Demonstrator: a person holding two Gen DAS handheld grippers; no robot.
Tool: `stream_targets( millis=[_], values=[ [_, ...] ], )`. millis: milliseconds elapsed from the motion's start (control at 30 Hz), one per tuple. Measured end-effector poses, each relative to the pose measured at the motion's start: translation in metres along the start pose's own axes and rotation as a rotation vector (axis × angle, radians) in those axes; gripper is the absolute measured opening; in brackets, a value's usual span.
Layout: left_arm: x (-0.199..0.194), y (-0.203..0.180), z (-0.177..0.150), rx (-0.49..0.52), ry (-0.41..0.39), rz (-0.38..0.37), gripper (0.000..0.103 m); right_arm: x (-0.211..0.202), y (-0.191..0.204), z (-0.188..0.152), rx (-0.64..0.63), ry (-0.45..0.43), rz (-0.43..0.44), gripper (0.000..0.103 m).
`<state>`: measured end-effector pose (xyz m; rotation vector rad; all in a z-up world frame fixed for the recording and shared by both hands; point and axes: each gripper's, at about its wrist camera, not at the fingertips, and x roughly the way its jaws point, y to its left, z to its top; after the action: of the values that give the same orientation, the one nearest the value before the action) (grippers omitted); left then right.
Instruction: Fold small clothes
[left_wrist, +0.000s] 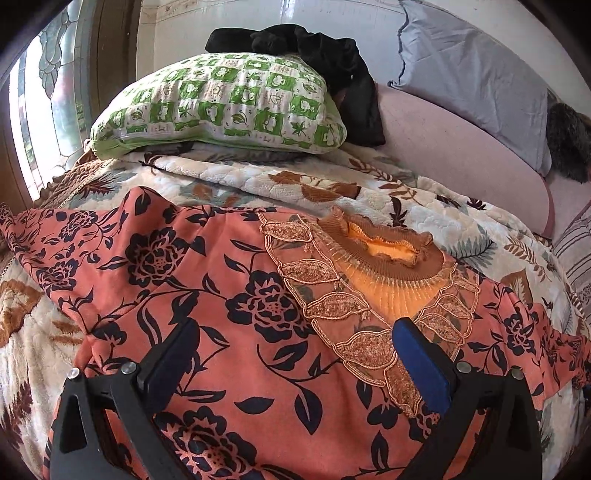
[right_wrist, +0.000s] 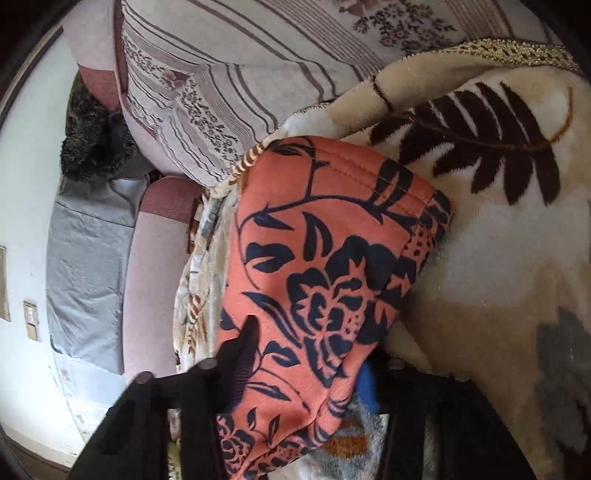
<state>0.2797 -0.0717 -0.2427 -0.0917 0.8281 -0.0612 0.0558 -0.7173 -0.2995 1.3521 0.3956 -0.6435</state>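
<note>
Left hand-held gripper (left_wrist: 295, 354) hovers with its jaws spread wide over the orange floral garment (left_wrist: 207, 295), nothing between the pads. That garment lies spread flat on the cream leaf-patterned blanket (left_wrist: 424, 206) on the bed, its ribbed orange collar (left_wrist: 388, 251) toward the green-and-white pillow (left_wrist: 221, 107). Right hand-held gripper (right_wrist: 306, 354) pinches a sleeve end of the garment (right_wrist: 332, 258), jaws narrowed onto the cloth, the hemmed cuff lying on the blanket (right_wrist: 498, 240) ahead of it.
</note>
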Motion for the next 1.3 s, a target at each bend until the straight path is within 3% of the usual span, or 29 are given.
stream_targets(
  millis=[100, 167, 300, 467, 600, 733, 867, 1000, 1033, 1100, 1133, 1167, 1233, 1300],
  values=[
    [0.004, 0.004, 0.004, 0.011, 0.025, 0.042, 0.103, -0.004, 0.000, -0.003, 0.001, -0.027, 0.007, 0.019],
    [-0.003, 0.009, 0.007, 0.020, 0.000, 0.079, 0.103, -0.015, 0.014, -0.009, -0.055, -0.054, 0.049, 0.015],
    [-0.018, 0.021, 0.017, 0.069, -0.057, 0.172, 0.103, -0.039, 0.071, -0.031, -0.200, -0.057, 0.158, 0.014],
    [-0.028, 0.050, 0.028, 0.081, -0.064, 0.288, 0.103, -0.059, 0.168, -0.091, -0.349, 0.035, 0.331, 0.014],
    [-0.034, 0.084, 0.034, 0.027, -0.047, 0.321, 0.103, -0.062, 0.241, -0.186, -0.506, 0.157, 0.421, 0.014],
    [-0.041, 0.117, 0.037, -0.028, -0.042, 0.349, 0.103, -0.047, 0.284, -0.296, -0.625, 0.312, 0.479, 0.014],
    [-0.046, 0.150, 0.040, -0.081, -0.038, 0.369, 0.103, -0.012, 0.294, -0.406, -0.726, 0.469, 0.453, 0.015],
    [-0.047, 0.175, 0.041, -0.127, -0.023, 0.376, 0.103, 0.023, 0.272, -0.505, -0.804, 0.649, 0.363, 0.016],
    [-0.047, 0.180, 0.042, -0.135, -0.019, 0.375, 0.103, 0.032, 0.265, -0.526, -0.837, 0.701, 0.321, 0.018],
    [-0.046, 0.188, 0.044, -0.150, -0.014, 0.374, 0.103, 0.045, 0.249, -0.559, -0.911, 0.814, 0.252, 0.044],
    [-0.045, 0.190, 0.045, -0.158, -0.013, 0.371, 0.103, 0.048, 0.242, -0.571, -0.935, 0.865, 0.246, 0.076],
    [-0.045, 0.192, 0.046, -0.166, -0.011, 0.365, 0.103, 0.047, 0.236, -0.577, -0.951, 0.899, 0.264, 0.082],
    [-0.043, 0.194, 0.047, -0.184, -0.005, 0.339, 0.103, 0.035, 0.229, -0.578, -1.016, 0.892, 0.300, 0.082],
    [-0.041, 0.191, 0.047, -0.205, 0.006, 0.280, 0.103, 0.019, 0.228, -0.560, -1.073, 0.806, 0.324, 0.082]
  ],
)
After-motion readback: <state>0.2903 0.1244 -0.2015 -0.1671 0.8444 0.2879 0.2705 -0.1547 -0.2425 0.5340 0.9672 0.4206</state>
